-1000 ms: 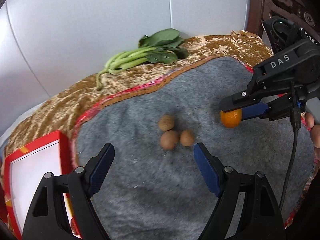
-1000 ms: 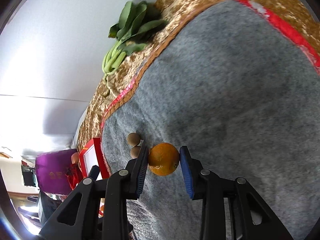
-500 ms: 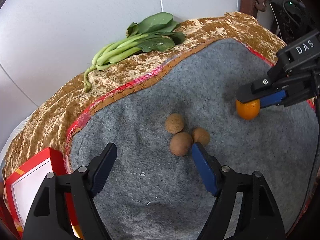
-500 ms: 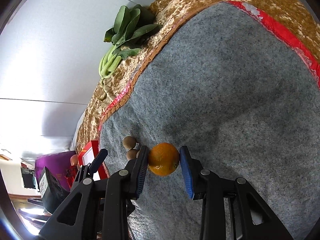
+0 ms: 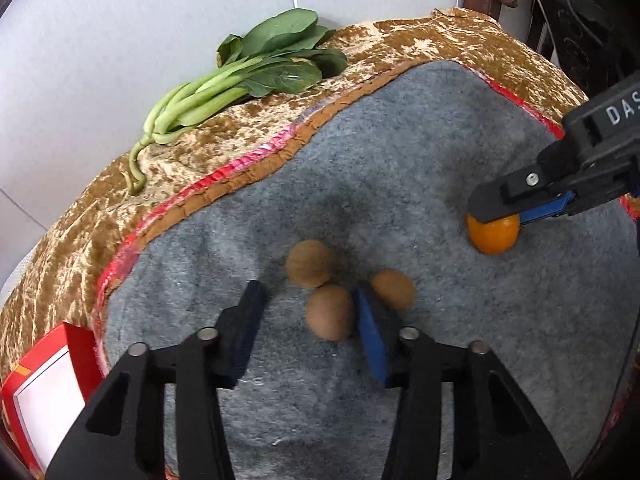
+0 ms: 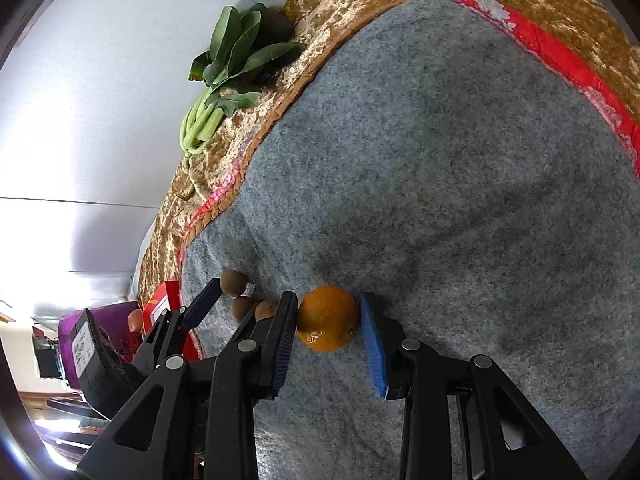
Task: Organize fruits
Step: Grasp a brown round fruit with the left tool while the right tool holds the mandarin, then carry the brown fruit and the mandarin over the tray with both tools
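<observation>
Lowered since a second ago, my left claw (image 5: 306, 322) has been closing around one round brown fruit (image 5: 330, 312), pads not yet pressing. My right claw (image 6: 329, 334) grasps the small orange citrus fruit (image 6: 327, 318) on grey felt (image 6: 460, 168).

1. My left gripper (image 5: 306, 324): black plastic fingers, triangular cut-outs in the arms, silver round screws at the pivots.
2. Blue ribbed pads (image 5: 370, 336) line the inner faces of its fingers.
3. My right gripper (image 6: 328, 330): same black frame, same silver screws, blue pads.
4. From the left wrist view, the right gripper's body carries white letters "DAS", cut off at the frame edge.
</observation>
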`<move>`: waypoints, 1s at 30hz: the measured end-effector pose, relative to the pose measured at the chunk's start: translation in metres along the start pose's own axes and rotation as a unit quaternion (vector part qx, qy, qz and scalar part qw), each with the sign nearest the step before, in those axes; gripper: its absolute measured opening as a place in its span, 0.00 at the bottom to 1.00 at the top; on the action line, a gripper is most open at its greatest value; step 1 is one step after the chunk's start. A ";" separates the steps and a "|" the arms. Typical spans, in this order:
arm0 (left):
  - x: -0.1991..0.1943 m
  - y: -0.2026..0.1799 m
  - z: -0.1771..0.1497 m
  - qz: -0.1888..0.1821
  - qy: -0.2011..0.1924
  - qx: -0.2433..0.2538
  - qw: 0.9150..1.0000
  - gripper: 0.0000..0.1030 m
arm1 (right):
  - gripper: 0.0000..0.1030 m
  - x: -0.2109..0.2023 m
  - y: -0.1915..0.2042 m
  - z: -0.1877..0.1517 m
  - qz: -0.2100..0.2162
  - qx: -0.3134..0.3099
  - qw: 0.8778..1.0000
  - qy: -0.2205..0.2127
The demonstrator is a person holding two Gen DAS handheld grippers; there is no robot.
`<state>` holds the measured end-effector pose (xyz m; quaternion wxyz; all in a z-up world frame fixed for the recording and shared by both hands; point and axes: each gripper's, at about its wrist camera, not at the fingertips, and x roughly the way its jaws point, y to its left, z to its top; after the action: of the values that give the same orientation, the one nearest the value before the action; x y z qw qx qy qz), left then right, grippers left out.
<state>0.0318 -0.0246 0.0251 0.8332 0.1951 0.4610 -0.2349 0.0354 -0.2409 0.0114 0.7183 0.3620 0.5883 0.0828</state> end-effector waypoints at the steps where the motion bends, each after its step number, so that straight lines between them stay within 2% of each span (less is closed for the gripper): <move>1: 0.000 -0.002 0.000 -0.002 0.000 0.003 1.000 0.35 | 0.32 0.001 0.001 0.000 -0.004 -0.003 1.000 0.000; 3: -0.001 -0.004 -0.001 -0.010 -0.003 0.003 1.000 0.24 | 0.32 0.004 0.003 -0.001 -0.012 -0.007 1.000 -0.001; 5: -0.001 -0.003 -0.002 -0.018 -0.003 -0.005 1.000 0.21 | 0.32 0.005 0.006 -0.002 -0.020 -0.013 1.000 -0.001; 14: -0.009 -0.002 -0.009 -0.029 -0.003 -0.029 0.999 0.21 | 0.33 0.011 0.017 -0.006 -0.040 -0.030 0.999 0.003; 20: -0.024 -0.003 -0.020 -0.020 -0.004 -0.040 0.999 0.21 | 0.35 0.021 0.036 -0.012 -0.073 -0.064 0.995 0.001; 23: -0.032 -0.003 -0.028 -0.013 -0.002 -0.046 0.999 0.21 | 0.30 0.026 0.043 -0.015 -0.093 -0.080 0.992 -0.005; 30: -0.062 0.002 -0.047 -0.001 -0.022 -0.072 0.997 0.21 | 0.31 0.036 0.061 -0.025 -0.111 -0.105 0.988 -0.017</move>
<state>-0.0280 0.0158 0.0550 0.8546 0.1291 0.4588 -0.2064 0.0423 -0.1664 0.0194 0.7672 0.2185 0.6003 0.0579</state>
